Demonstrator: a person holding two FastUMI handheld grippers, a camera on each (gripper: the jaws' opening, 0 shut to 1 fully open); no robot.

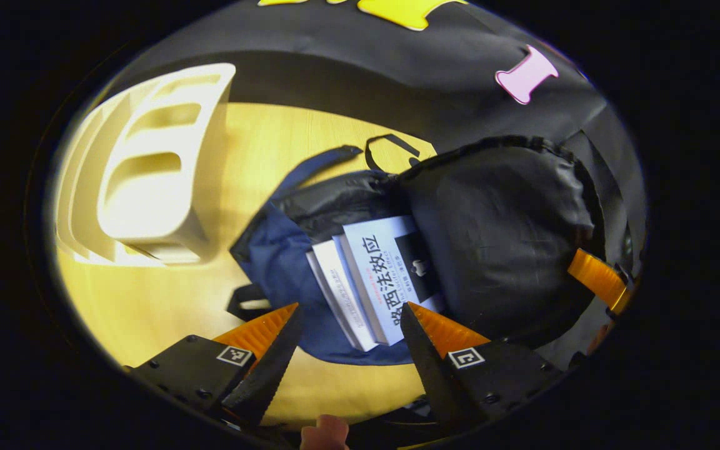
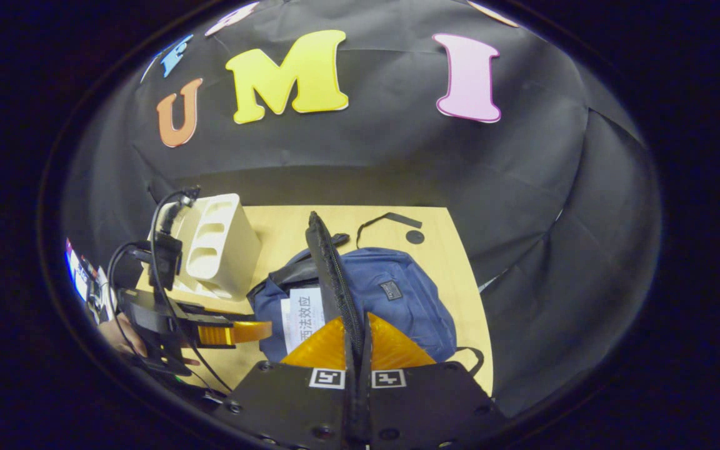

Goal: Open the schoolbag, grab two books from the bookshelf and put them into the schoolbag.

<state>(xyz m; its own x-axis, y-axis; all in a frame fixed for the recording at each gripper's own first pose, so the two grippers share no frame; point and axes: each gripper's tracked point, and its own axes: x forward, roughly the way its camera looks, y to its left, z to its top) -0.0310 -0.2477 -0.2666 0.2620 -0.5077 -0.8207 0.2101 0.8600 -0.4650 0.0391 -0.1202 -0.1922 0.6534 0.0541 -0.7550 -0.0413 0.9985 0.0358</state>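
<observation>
Your right gripper (image 2: 360,350) has its jaws pinching the schoolbag's flap (image 2: 334,275), holding it up. Your left gripper (image 1: 350,331) hovers with jaws spread, just near of the two books (image 1: 372,275) lying inside the blue schoolbag (image 1: 272,262) on the counter (image 1: 147,300). The white bookshelf (image 1: 154,181) stands left of it.

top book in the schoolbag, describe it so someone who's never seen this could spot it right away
On the wooden table, right of the white bookshelf, lies a blue schoolbag with its flap lifted. Two books sit in its mouth; the top book has a pale blue cover with large dark characters, while the book beneath it shows just white edges.
</observation>
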